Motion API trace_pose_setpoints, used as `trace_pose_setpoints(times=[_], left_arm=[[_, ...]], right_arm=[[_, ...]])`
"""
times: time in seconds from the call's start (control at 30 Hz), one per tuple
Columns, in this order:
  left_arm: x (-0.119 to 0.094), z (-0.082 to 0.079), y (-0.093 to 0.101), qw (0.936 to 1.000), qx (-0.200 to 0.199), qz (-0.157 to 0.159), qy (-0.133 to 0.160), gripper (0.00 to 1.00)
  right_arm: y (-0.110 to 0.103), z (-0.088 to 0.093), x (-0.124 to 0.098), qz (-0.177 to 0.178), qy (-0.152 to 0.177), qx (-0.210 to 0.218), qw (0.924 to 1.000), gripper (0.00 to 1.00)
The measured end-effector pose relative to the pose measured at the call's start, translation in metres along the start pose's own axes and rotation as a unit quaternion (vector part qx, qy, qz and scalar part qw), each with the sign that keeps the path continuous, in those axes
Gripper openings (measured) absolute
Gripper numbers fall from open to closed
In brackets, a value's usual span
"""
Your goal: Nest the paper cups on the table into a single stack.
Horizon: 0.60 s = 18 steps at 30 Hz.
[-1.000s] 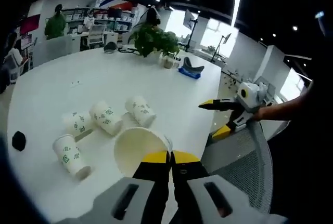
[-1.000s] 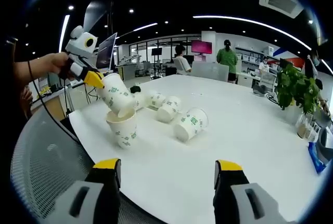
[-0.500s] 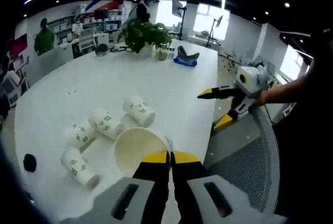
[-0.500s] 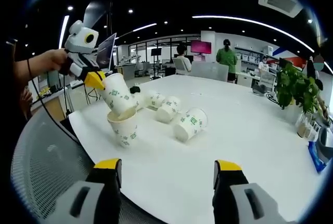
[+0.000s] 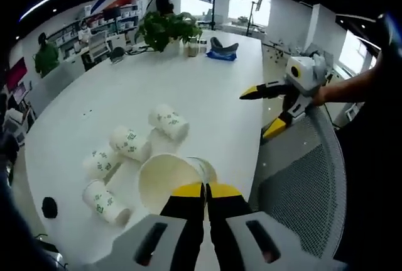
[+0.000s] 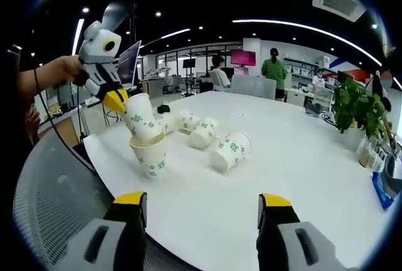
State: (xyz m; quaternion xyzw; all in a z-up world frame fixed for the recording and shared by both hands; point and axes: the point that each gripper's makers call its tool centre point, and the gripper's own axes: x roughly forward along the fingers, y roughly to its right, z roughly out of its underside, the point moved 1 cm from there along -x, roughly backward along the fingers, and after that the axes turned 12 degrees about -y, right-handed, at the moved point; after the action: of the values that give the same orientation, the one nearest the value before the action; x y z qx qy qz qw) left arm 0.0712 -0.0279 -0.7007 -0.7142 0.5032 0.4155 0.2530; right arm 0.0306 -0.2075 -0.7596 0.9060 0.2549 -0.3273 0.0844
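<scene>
Four loose paper cups lie on their sides on the white desk, well apart from the upright cup near its edge. Left hand-held gripper is clamped on the rim of a tilted cup, its base just entering the upright one. Right hand-held gripper hovers wide open, empty. Pushing down while tilted could tip the upright cup over.
</scene>
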Motion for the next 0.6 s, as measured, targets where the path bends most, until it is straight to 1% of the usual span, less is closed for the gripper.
trace_pose_setpoints(times=[0.17,0.2,0.6], left_arm=[[0.007,0.004,-0.004,0.9999,0.007,0.004,-0.009,0.00],[0.010,0.005,-0.005,0.9998,0.010,0.007,-0.013,0.00],[0.029,0.004,-0.001,0.9990,0.001,0.042,-0.018,0.01]], right_arm=[[0.001,0.000,0.000,0.001,-0.001,0.000,1.0000,0.72],[0.001,0.000,0.000,0.002,-0.001,0.000,1.0000,0.72],[0.002,0.000,0.000,0.005,0.000,0.004,1.0000,0.72]])
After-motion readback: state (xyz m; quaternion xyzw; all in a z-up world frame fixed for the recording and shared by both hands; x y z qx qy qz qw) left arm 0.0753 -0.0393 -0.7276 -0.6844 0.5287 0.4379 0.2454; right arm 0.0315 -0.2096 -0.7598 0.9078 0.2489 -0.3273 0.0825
